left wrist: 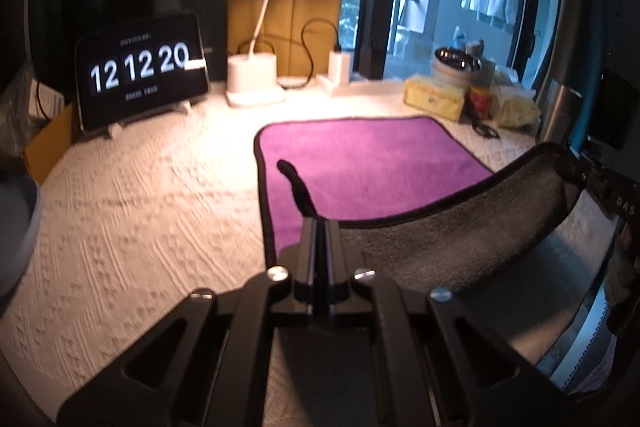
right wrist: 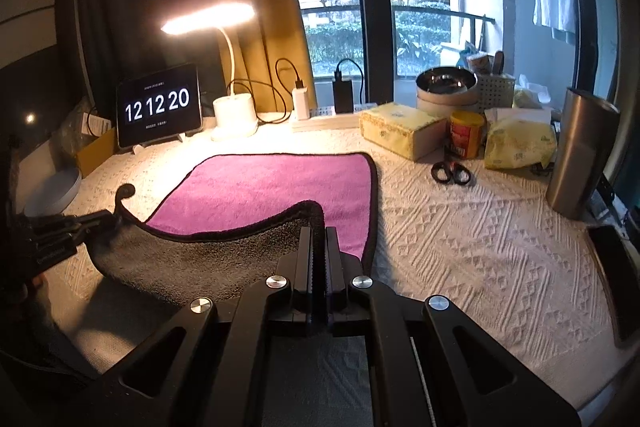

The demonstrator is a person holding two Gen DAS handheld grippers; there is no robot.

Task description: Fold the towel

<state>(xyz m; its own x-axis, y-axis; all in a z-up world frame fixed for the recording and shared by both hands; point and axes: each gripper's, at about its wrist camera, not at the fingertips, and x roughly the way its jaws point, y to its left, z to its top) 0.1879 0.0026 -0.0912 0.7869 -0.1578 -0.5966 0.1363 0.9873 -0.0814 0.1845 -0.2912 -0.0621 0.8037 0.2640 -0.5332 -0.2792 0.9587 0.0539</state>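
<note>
A towel, purple on top (left wrist: pixel 360 163) (right wrist: pixel 260 191) and grey underneath (left wrist: pixel 452 239) (right wrist: pixel 208 259), with a black hem, lies on the white textured tablecloth. Its near edge is lifted off the table and hangs between the two grippers, grey side showing. My left gripper (left wrist: pixel 320 227) is shut on the near left corner; it also shows in the right wrist view (right wrist: pixel 108 217). My right gripper (right wrist: pixel 318 233) is shut on the near right corner, and it shows at the right edge of the left wrist view (left wrist: pixel 584 171).
At the back stand a tablet clock (right wrist: pixel 158 111), a lit desk lamp (right wrist: pixel 234 115), chargers and a power strip (right wrist: pixel 320 119). At the right are a tissue box (right wrist: pixel 400 135), a red can (right wrist: pixel 466 135), scissors (right wrist: pixel 450 173), a steel bowl (right wrist: pixel 446 83) and a metal tumbler (right wrist: pixel 580 155).
</note>
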